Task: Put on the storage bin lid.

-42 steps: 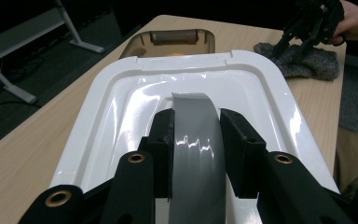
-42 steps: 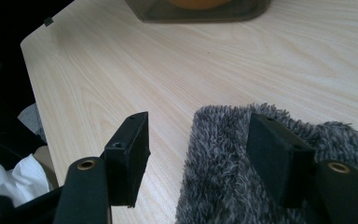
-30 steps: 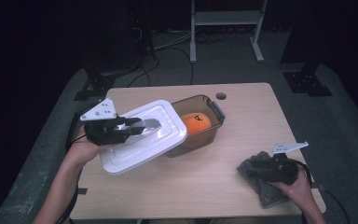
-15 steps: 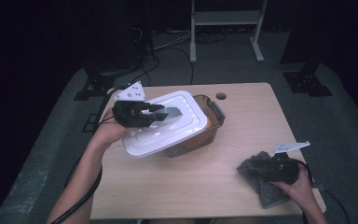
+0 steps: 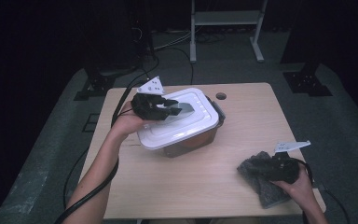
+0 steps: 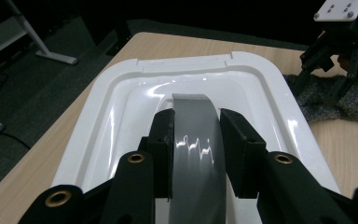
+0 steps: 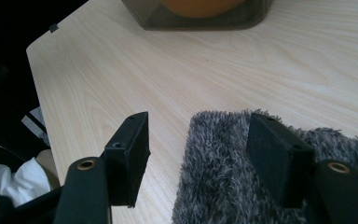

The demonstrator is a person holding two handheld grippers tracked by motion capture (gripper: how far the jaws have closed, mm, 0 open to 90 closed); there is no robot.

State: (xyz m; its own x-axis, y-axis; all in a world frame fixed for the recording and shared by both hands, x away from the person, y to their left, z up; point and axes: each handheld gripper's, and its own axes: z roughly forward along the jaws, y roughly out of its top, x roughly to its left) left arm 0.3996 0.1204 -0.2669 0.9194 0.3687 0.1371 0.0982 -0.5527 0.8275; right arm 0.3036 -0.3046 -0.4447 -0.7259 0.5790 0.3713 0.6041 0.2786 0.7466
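Clamping the grey handle of the white lid, left gripper with jaws drawn narrow, one pad on each side of the handle. Lid held tilted over the brown translucent container, covering most of it, toward the table's far left part. Orange thing inside the container, seen through its wall in the right gripper view. Right gripper near the table's near right corner, jaws standing wide, poised over the grey fuzzy cloth; one jaw above the cloth's edge, the other above bare wood, nothing pinched between them. Cloth lying flat, well apart from the container.
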